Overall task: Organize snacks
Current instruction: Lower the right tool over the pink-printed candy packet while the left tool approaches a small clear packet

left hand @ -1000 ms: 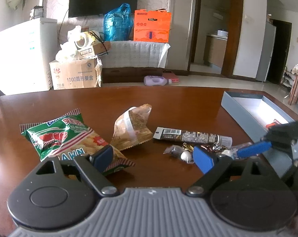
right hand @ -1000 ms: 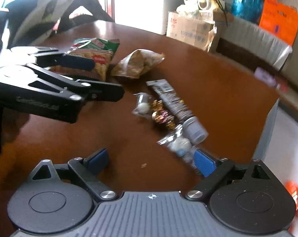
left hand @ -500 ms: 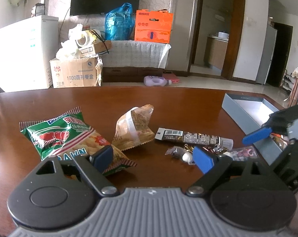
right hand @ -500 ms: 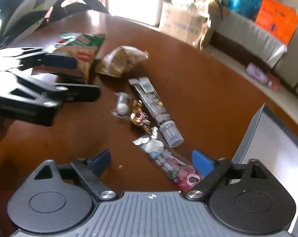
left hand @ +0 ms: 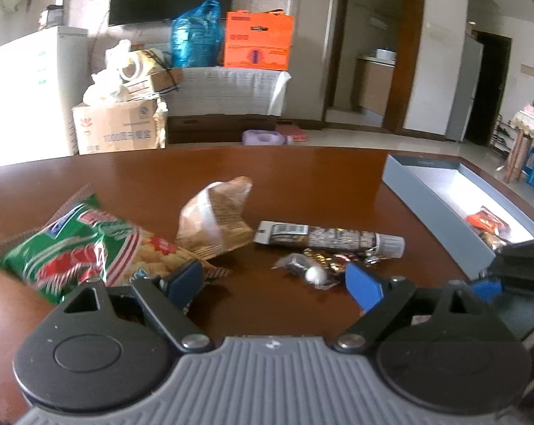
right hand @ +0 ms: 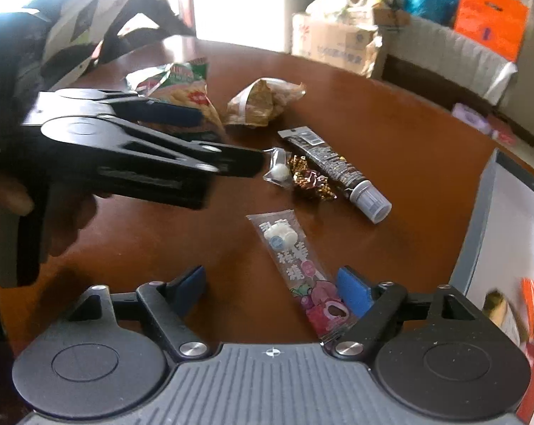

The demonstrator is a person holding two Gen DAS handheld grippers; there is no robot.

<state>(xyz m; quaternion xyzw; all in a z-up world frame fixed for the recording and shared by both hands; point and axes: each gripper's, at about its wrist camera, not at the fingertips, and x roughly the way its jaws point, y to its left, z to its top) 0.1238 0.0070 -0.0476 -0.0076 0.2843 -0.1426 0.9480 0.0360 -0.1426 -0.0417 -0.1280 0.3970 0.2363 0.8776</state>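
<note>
Snacks lie on a brown table [left hand: 320, 180]: a green prawn-cracker bag [left hand: 86, 248] [right hand: 182, 85], a tan biscuit pack [left hand: 215, 219] [right hand: 263, 102], a dark tube [left hand: 330, 239] [right hand: 334, 170], gold-wrapped candies [right hand: 309, 179], a clear-wrapped white candy [left hand: 311, 272] [right hand: 279, 171], and a pink lollipop pack [right hand: 302, 272]. My left gripper [left hand: 274, 281] is open, low over the table just before the small candies. My right gripper [right hand: 272, 287] is open and empty, the lollipop pack lying by its right finger. A grey box [left hand: 440, 205] [right hand: 479, 219] holds orange and gold snacks [left hand: 488, 223].
The box stands at the table's right edge. My left gripper's black body [right hand: 132, 152] crosses the left of the right wrist view, over the green bag. Beyond the table are a cardboard carton [left hand: 118, 127], a white appliance and a covered bench.
My right gripper has drawn back and risen; the lollipop pack now lies free on the table. My left gripper has edged forward toward the small candies. Both stay open.
</note>
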